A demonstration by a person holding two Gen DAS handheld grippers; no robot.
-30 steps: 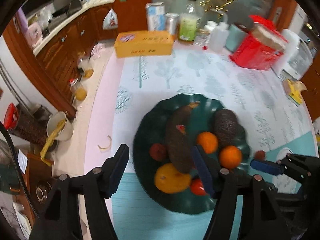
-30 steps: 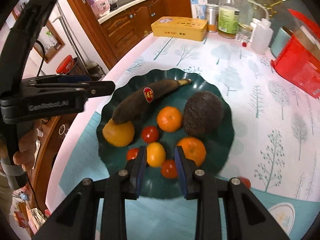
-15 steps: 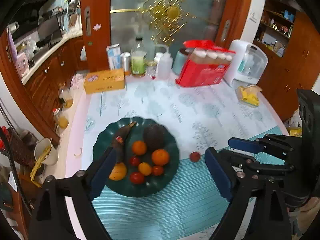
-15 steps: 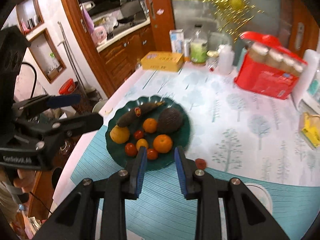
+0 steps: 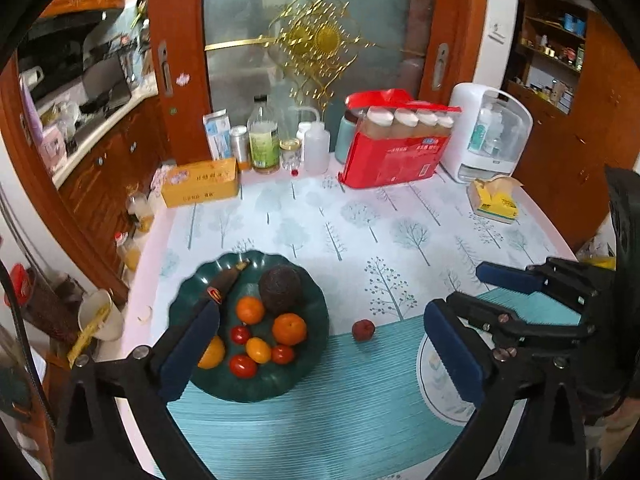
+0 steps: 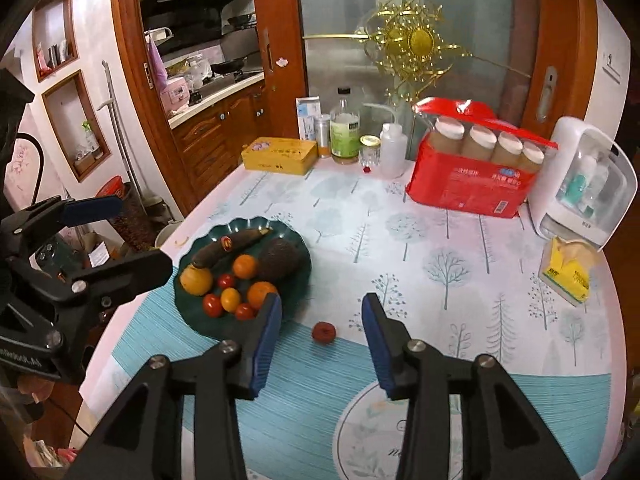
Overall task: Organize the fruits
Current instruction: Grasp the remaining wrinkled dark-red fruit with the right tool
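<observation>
A dark green plate at the table's front left holds a dark banana, an avocado, oranges and several small tomatoes. A small red fruit lies alone on the mat right of the plate. My left gripper is open and empty, high above the plate. My right gripper is open and empty, above the lone red fruit; it also shows in the left wrist view.
At the table's back stand a yellow box, bottles and jars, a red pack of bottles, and a white dispenser. A yellow tissue pack lies at the right. Floor clutter lies off the left edge.
Both grippers have pulled up and back from the plate, so the whole table now shows. The right gripper's jaws have opened wider and now frame the lone red fruit.
</observation>
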